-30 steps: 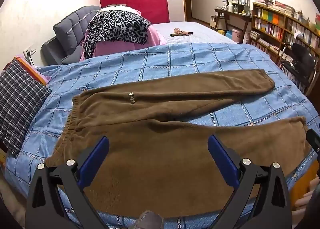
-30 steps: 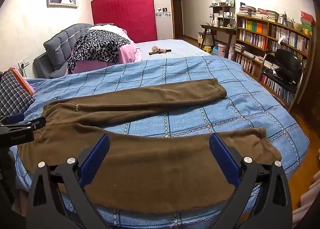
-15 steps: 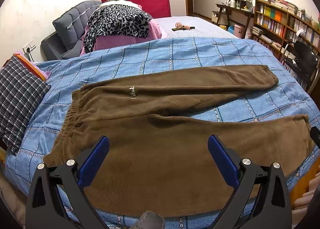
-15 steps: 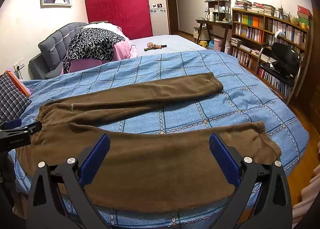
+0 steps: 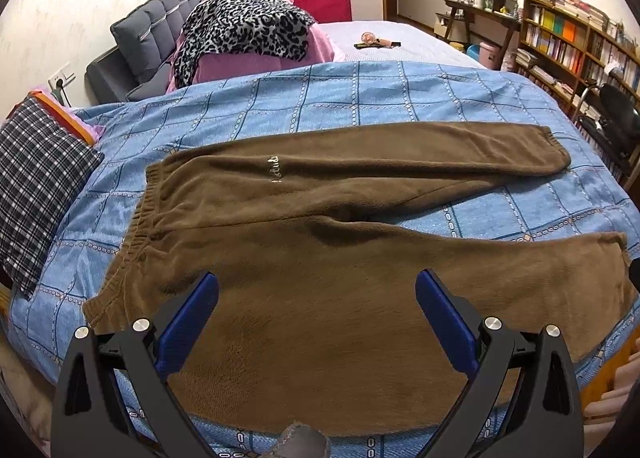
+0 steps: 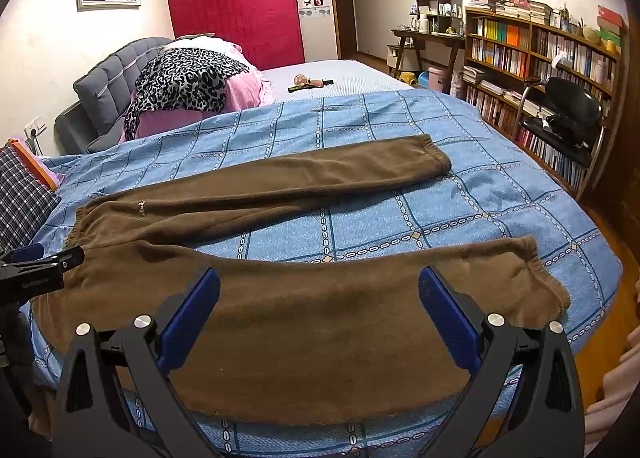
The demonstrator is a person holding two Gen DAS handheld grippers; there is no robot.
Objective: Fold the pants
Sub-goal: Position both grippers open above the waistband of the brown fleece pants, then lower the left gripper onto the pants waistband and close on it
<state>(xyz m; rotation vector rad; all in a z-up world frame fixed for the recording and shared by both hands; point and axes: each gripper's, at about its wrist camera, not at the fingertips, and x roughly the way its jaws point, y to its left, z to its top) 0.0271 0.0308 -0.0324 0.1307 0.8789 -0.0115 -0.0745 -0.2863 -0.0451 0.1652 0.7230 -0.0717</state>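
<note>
**Brown fleece pants spread flat on the bed**

Pants (image 5: 320, 258) of fuzzy brown fleece lie unfolded on the blue checked bedspread (image 5: 320, 97) — legs splayed apart, elastic waistband toward the plaid pillow (image 5: 36, 185). We see pale embroidered script near the hip — too small to read. Our left gripper (image 5: 316, 310) and right gripper (image 6: 318, 308) hover with jaws wide apart, holding nothing.

Pants (image 5: 320, 258) plain brown fleece, small pale lettering near the waistband; bedspread (image 5: 360, 97) light blue with a grid of darker blue chain-pattern lines. Both grippers black-framed with blue pads (image 6: 192, 314); pillow (image 5: 36, 185) dark navy-and-white plaid with an orange edge. Throw (image 6: 184, 77) leopard print in black, grey and white over pink bedding (image 6: 244, 91); headboard (image 6: 100, 77) grey tufted, upright panel (image 6: 236, 9) deep red.
</note>
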